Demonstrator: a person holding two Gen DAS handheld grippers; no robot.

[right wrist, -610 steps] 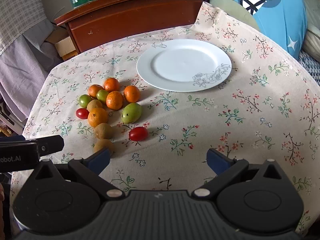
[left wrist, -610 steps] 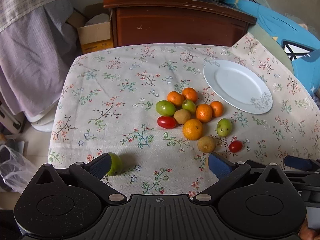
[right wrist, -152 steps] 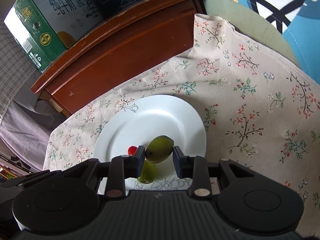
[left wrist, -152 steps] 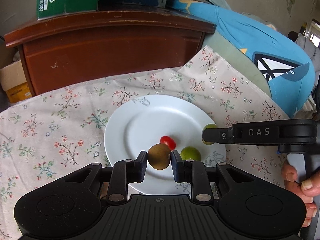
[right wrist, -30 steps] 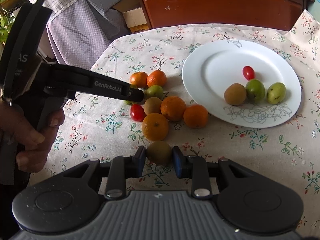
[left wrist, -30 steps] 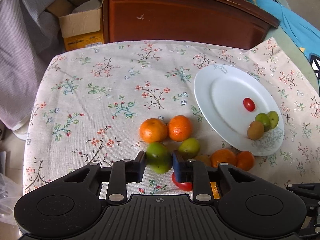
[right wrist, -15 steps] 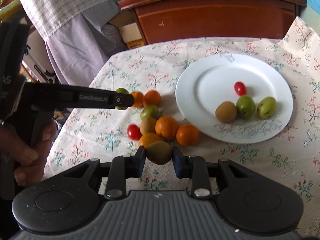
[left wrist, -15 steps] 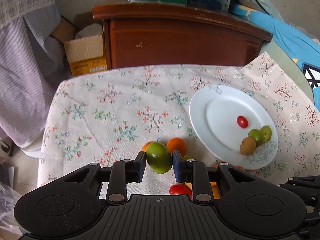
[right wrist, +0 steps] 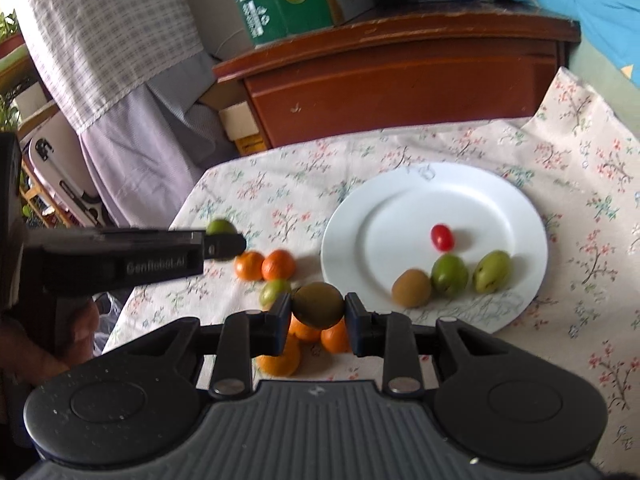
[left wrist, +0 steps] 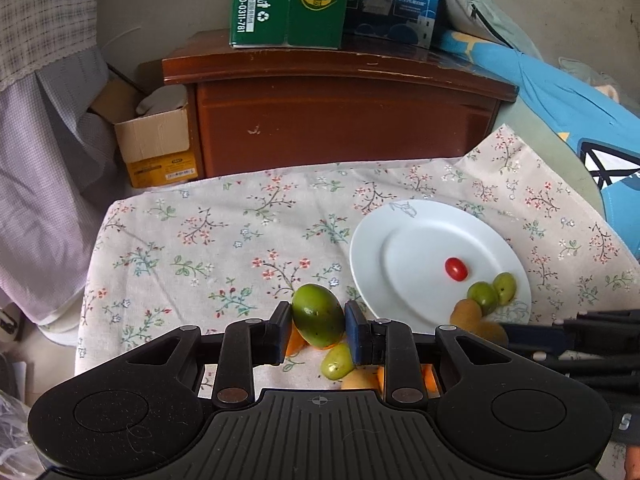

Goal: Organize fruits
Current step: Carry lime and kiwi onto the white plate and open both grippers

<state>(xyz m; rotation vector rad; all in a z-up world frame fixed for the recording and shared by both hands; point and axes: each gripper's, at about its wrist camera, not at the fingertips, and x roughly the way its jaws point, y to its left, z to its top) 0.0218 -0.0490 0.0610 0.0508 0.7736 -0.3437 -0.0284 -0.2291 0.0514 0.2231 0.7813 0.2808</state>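
My left gripper [left wrist: 318,326] is shut on a green fruit [left wrist: 317,314] and holds it above the table, left of the white plate [left wrist: 400,240]. It also shows in the right wrist view [right wrist: 222,240]. My right gripper [right wrist: 318,312] is shut on a brown kiwi [right wrist: 318,305], held above the fruit pile near the plate's [right wrist: 400,200] left rim. The plate holds a cherry tomato [right wrist: 442,237], a kiwi [right wrist: 412,288] and two green fruits [right wrist: 450,275]. Several oranges [right wrist: 264,265] and a green fruit [right wrist: 274,291] lie on the flowered cloth.
A dark wooden cabinet [left wrist: 340,120] with a green carton [left wrist: 288,0] stands behind the table. A cardboard box [left wrist: 156,148] and hanging cloth are at the left. A blue cushion [left wrist: 560,100] lies at the right.
Both grippers have risen from the table with their fruit and moved toward the plate; the views now look further over the table toward the cabinet.
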